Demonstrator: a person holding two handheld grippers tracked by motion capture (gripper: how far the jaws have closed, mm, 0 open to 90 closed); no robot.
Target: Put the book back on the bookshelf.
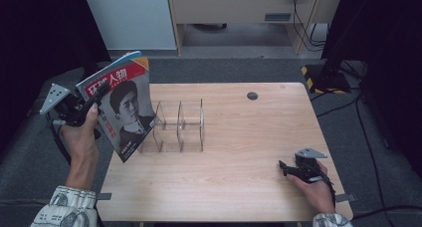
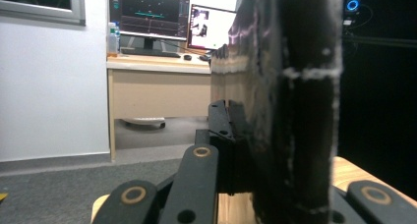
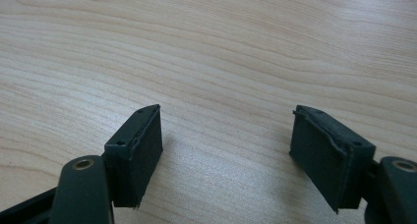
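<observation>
Magazine (image 1: 123, 107): red-topped cover with a portrait, held tilted in the air over the left edge of the tabletop (image 1: 239, 182), its lower corner just beside the left end of the clear divider rack (image 1: 176, 127); whether they touch cannot be told.

Left tongs (image 1: 97, 98): clamped on the magazine's left edge; in the left gripper view the magazine (image 2: 290, 111) stands between the jaws as a dark slab.

Clear divider rack: upright partitions, standing on the tabletop left of middle, toward the far side.

Right tongs (image 1: 284, 168): near right part of the tabletop, resting low over bare wood; jaws spread apart with nothing between the pads (image 3: 140, 150).

Round grommet hole (image 1: 252, 95): far edge of the tabletop.
</observation>
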